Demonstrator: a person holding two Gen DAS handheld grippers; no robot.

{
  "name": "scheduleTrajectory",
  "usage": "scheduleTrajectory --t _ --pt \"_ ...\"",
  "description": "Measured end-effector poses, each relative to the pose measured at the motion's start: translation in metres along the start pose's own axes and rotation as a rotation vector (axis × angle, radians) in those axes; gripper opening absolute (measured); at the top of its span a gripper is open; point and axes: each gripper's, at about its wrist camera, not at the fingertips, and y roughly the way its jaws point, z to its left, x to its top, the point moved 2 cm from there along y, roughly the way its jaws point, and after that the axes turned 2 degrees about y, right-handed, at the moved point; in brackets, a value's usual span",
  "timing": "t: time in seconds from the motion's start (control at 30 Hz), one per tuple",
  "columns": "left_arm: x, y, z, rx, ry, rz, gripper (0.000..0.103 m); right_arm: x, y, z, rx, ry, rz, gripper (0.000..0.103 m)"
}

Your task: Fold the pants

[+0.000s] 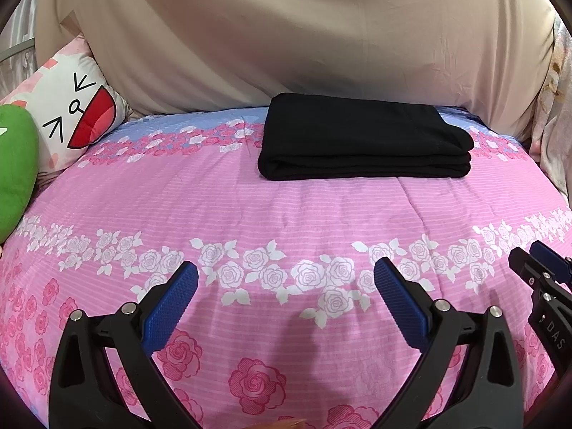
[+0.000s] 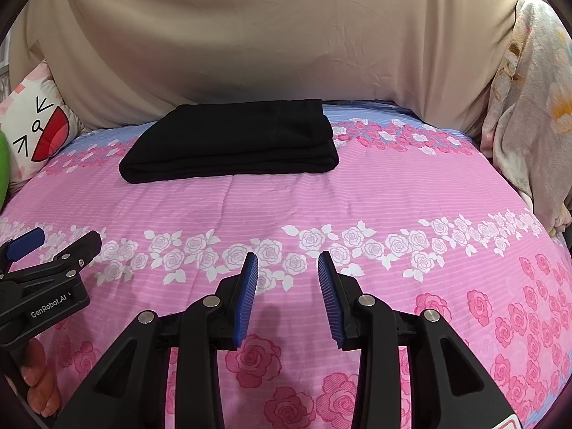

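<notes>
The black pants [image 1: 361, 139] lie folded into a flat rectangular stack at the far side of the pink rose-print bed cover [image 1: 250, 207]. They also show in the right wrist view [image 2: 232, 143]. My left gripper [image 1: 286, 271] is open wide and empty, hovering over the near part of the cover, well short of the pants. My right gripper [image 2: 287, 261] is open with a narrower gap, also empty and well short of the pants. Each gripper shows at the edge of the other's view: the right one [image 1: 536, 264] and the left one [image 2: 53, 243].
A beige sheet [image 1: 286, 35] hangs behind the bed. A cartoon-face pillow [image 1: 71, 114] and a green plush [image 1: 14, 168] sit at the left. A floral blanket [image 2: 529, 107] is heaped at the right edge.
</notes>
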Motion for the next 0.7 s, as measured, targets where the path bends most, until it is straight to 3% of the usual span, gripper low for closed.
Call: scheduleTrajectory --t 0.7 --pt "-0.0003 0.0018 -0.0015 0.002 0.001 0.002 0.096 -0.0004 0.0011 0.0001 0.002 0.000 0.001 0.035"
